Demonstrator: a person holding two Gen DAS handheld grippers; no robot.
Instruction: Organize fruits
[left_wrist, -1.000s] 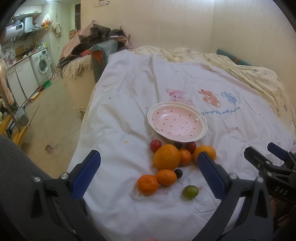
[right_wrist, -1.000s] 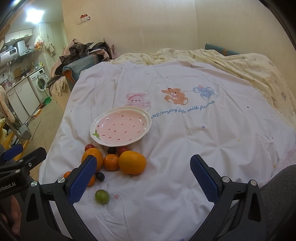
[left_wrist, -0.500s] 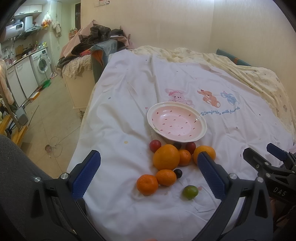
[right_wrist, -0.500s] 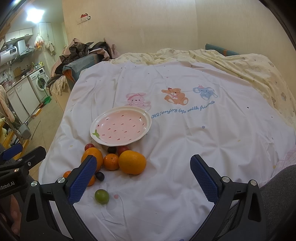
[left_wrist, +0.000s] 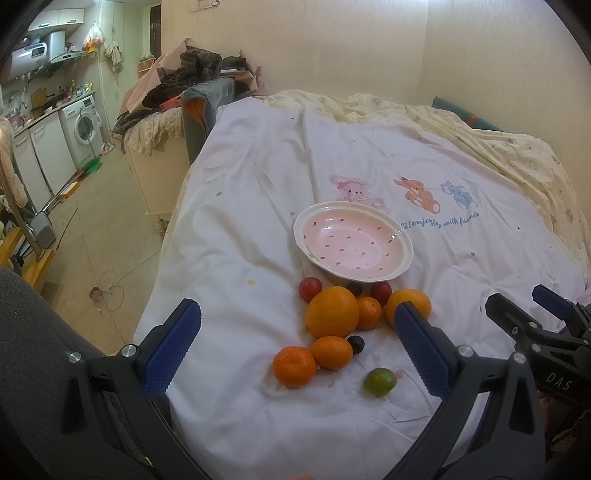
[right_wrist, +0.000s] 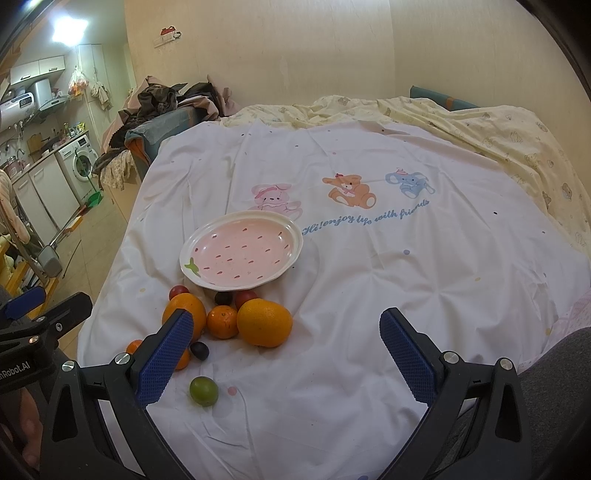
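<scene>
A pink strawberry-print plate (left_wrist: 400, 271) (right_wrist: 288, 266) lies empty on the white bedsheet. Just in front of it sits a cluster of fruit: a big orange (left_wrist: 331, 311) (right_wrist: 264, 322), several smaller mandarins (left_wrist: 294, 366) (right_wrist: 222, 322), red cherry tomatoes (left_wrist: 310, 288) (right_wrist: 245, 296), dark grapes (left_wrist: 356, 343) (right_wrist: 199, 350) and a green lime (left_wrist: 379, 381) (right_wrist: 203, 391). My left gripper (left_wrist: 295, 345) is open, held short of the fruit with nothing between its blue pads. My right gripper (right_wrist: 288, 354) is open too, hovering right of the cluster above bare sheet.
The white sheet (right_wrist: 424, 258) carries cartoon animals and blue lettering beyond the plate. A yellow quilt (right_wrist: 498, 136) lines the far and right side. The bed's left edge drops to a tiled floor (left_wrist: 92, 229), with a clothes pile (left_wrist: 192, 77) and kitchen units behind.
</scene>
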